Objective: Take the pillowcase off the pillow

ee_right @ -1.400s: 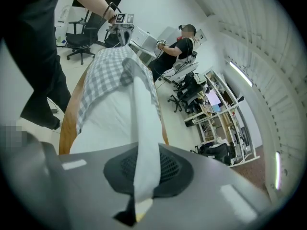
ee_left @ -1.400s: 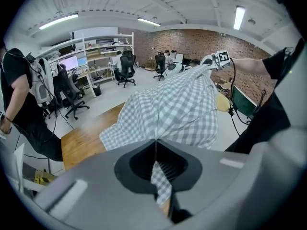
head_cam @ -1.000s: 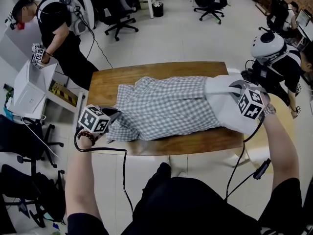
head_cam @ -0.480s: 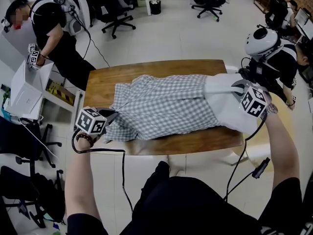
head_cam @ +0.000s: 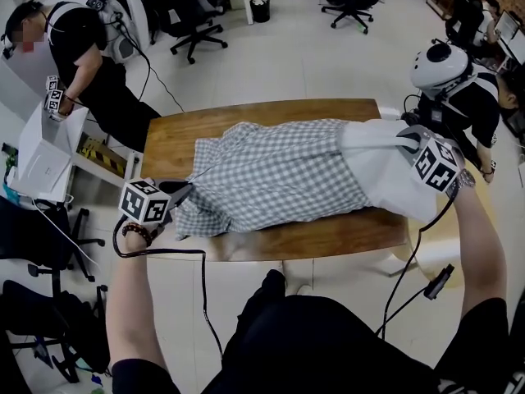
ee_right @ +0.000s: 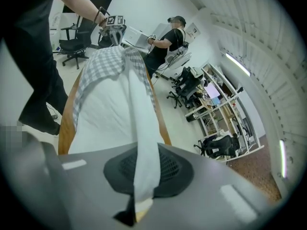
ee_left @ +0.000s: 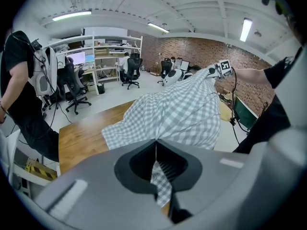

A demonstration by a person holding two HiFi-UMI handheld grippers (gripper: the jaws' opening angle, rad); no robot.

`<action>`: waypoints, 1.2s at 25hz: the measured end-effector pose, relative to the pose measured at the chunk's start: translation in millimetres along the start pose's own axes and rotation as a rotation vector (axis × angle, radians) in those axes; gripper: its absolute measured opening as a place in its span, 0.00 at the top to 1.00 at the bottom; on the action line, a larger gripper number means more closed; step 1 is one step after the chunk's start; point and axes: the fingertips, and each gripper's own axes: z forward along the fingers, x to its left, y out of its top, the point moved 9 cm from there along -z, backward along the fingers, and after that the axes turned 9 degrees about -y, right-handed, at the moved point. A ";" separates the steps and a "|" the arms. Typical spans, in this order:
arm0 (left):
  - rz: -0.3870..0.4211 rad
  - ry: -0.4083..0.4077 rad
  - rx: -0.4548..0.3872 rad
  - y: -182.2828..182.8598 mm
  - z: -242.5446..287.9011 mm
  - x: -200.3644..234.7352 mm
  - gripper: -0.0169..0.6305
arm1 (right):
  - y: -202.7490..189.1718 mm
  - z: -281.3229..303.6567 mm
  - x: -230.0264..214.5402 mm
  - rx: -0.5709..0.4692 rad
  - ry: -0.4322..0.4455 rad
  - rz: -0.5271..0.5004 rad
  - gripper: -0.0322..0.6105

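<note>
A grey-and-white checked pillowcase (head_cam: 271,175) lies across the wooden table (head_cam: 172,142). The white pillow (head_cam: 385,171) sticks out of its right end. At the left corner of the case my left gripper (head_cam: 182,190) is shut on a pinch of checked cloth. In the left gripper view that cloth (ee_left: 187,109) runs taut out of the closed left gripper (ee_left: 156,152). My right gripper (head_cam: 408,138) is shut on a fold of the pillow's white fabric at the table's right end. The right gripper view shows the pillow (ee_right: 110,119) stretching away from the right gripper (ee_right: 144,176).
A person (head_cam: 90,48) bends over a white box (head_cam: 45,150) at the back left. Another person in a white helmet (head_cam: 443,68) stands close to the table's right end. Office chairs (head_cam: 193,23) stand behind, and a black chair (head_cam: 41,245) at the left.
My right gripper has drawn to the right and a little up, and more white pillow shows outside the case. The left gripper has edged slightly left, still clamped on the cloth.
</note>
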 end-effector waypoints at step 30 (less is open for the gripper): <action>-0.404 0.043 -0.383 -40.2 28.4 -46.6 0.81 | 39.7 -6.5 40.0 -0.101 0.067 -0.065 0.55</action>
